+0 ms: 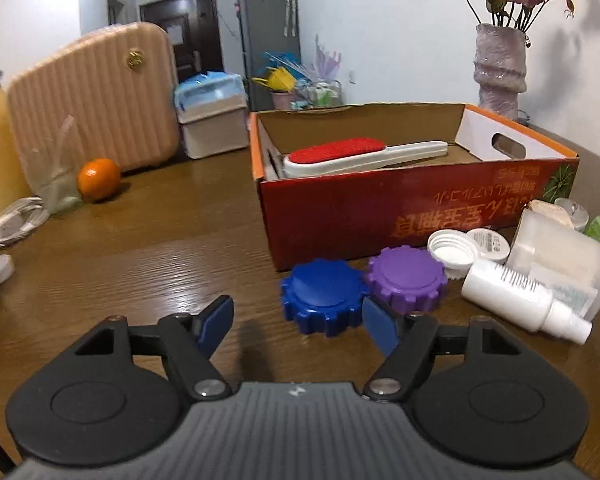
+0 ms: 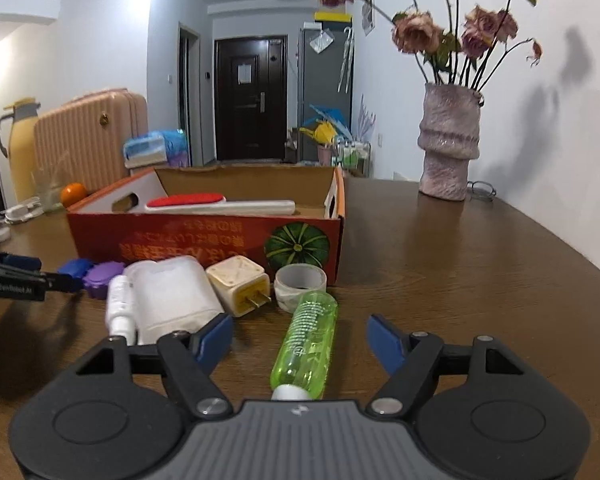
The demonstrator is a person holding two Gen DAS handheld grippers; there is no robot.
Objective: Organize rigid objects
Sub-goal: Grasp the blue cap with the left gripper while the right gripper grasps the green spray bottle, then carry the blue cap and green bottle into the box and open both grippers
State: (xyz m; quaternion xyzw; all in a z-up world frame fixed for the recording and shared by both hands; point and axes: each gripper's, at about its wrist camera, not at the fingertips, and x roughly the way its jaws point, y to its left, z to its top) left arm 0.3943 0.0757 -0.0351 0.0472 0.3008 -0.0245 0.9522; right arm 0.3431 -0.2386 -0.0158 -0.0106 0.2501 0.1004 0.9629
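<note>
My left gripper (image 1: 298, 326) stands open over the wooden table (image 1: 148, 248). A blue gear-shaped lid (image 1: 324, 304) sits just ahead of it, against the right fingertip, with a purple gear lid (image 1: 406, 278) beside it. My right gripper (image 2: 300, 338) is open too, and a green bottle (image 2: 308, 340) lies lengthwise between its fingers without touching the pads. A white spray bottle (image 2: 120, 308), a frosted white container (image 2: 172, 296), a plug adapter (image 2: 240, 284) and a tape roll (image 2: 300, 280) lie before the red cardboard box (image 2: 204, 248). A red-and-white lint brush (image 1: 360, 154) lies inside the box.
A vase of dried roses (image 2: 450, 144) stands at the back right. An orange (image 1: 99, 179), a plastic bag, white cables (image 1: 16, 220) and a yellow flask (image 2: 20, 144) are on the left. My left gripper (image 2: 48, 274) shows at the left edge of the right wrist view.
</note>
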